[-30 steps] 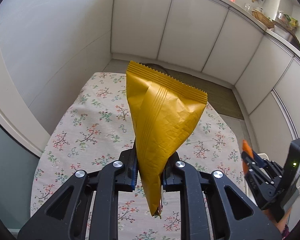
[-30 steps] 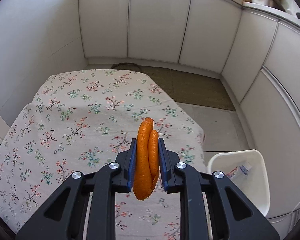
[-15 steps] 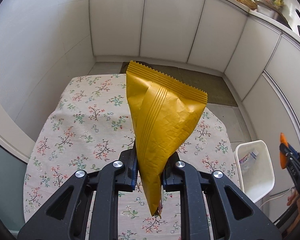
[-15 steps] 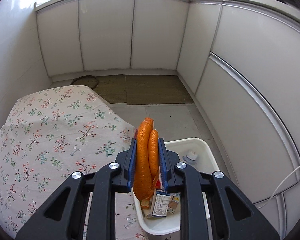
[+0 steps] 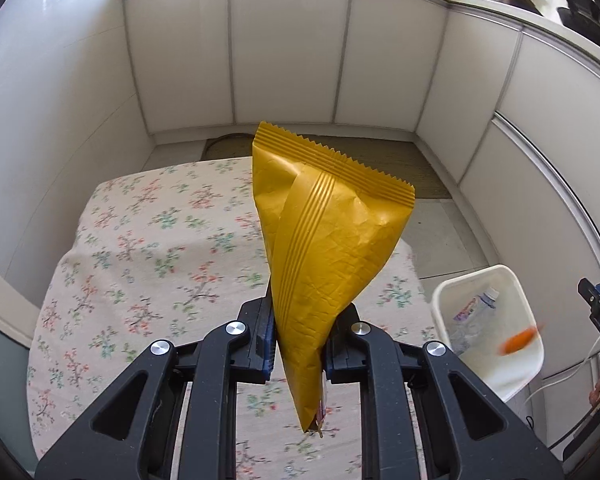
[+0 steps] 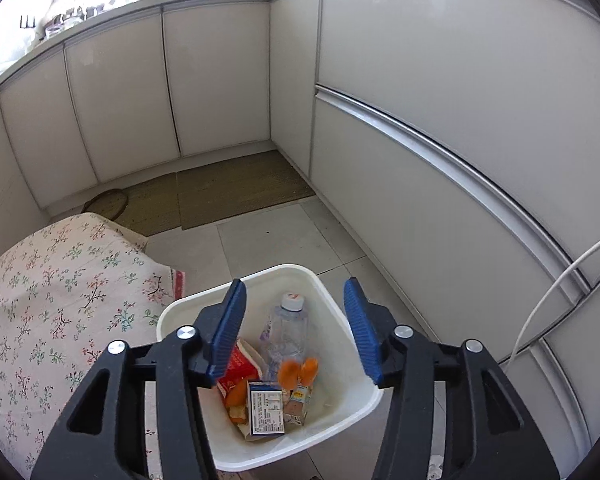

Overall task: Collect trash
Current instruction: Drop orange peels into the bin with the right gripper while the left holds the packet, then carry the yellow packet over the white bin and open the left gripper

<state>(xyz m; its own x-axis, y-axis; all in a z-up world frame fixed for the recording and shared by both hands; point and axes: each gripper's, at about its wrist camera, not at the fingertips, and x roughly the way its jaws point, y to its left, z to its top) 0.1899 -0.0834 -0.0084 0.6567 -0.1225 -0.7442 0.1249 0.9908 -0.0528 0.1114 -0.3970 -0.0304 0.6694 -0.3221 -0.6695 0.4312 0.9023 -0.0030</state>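
Left wrist view: the left gripper [image 5: 298, 354] points down at a slant over the table [image 5: 152, 240] with its flowered cloth, its jaws clamped tight on the narrow lower part of a yellow snack bag [image 5: 324, 232], which stands up out of them. Off the table's right edge sits a white bin [image 5: 444, 300] on the floor, holding a clear plastic bottle [image 5: 474, 308]; a blurred orange peel [image 5: 520, 339] is in mid-air over it. The right gripper's tip shows at the far right edge. A second ago the bin was out of this view and the bag sat over the middle of the table; the grip on the bag is unchanged.

Right wrist view: the right gripper [image 6: 294, 332] slants down straight above the bin [image 6: 180, 308], its jaws standing well apart with nothing between them. They have just been opening. Below them the orange peel [image 6: 298, 372] falls blurred among the bottle [image 6: 286, 328], a red carton [image 6: 240, 364] and a small printed box [image 6: 266, 408]. Half a second ago the peel was pinched upright between the pads.
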